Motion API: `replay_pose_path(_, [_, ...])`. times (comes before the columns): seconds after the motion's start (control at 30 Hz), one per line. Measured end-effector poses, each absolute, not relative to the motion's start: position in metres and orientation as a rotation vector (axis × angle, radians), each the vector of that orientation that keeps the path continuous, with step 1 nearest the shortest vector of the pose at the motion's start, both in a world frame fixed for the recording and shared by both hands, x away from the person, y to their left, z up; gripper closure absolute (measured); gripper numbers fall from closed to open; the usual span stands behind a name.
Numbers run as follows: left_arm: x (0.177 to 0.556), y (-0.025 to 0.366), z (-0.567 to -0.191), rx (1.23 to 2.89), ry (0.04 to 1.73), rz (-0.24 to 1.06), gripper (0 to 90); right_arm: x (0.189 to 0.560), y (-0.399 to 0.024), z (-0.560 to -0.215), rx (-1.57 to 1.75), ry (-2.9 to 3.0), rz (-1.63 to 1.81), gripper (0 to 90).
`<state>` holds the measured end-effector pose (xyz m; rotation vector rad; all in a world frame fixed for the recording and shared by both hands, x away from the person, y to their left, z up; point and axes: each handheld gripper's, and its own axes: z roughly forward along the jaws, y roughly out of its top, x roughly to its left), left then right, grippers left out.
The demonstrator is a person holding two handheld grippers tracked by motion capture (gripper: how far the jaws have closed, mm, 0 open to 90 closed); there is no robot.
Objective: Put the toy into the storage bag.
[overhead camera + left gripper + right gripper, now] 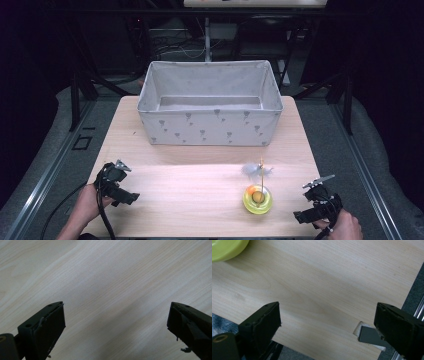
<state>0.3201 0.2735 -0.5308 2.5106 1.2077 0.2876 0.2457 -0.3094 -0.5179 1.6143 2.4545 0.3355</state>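
From the high view, the yellow cat toy (pixel 258 199) sits on the desk (pixel 190 195) just left of the right hand-held gripper (pixel 317 201). The left hand-held gripper (pixel 116 322) has its jaws spread over bare wood. The right gripper view shows jaws spread, the toy's rim upper left.
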Motion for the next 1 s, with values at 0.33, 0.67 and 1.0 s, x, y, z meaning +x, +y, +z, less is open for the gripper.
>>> replay_pose_path(0.33, [0.320,0.274,-0.531,2.512,1.210,0.283,1.7,0.244,-0.303,-0.512,1.583,2.468,0.335,6.4])
replay_pose_path(0.67, [0.321,0.272,-0.531,2.520,1.204,0.280,1.7,0.241,-0.294,-0.503,1.548,2.498,0.340,6.0])
replay_pose_path(1.0, [0.320,0.272,-0.531,2.518,1.211,0.286,1.7,0.240,-0.284,-0.486,1.506,2.510,0.389,5.5])
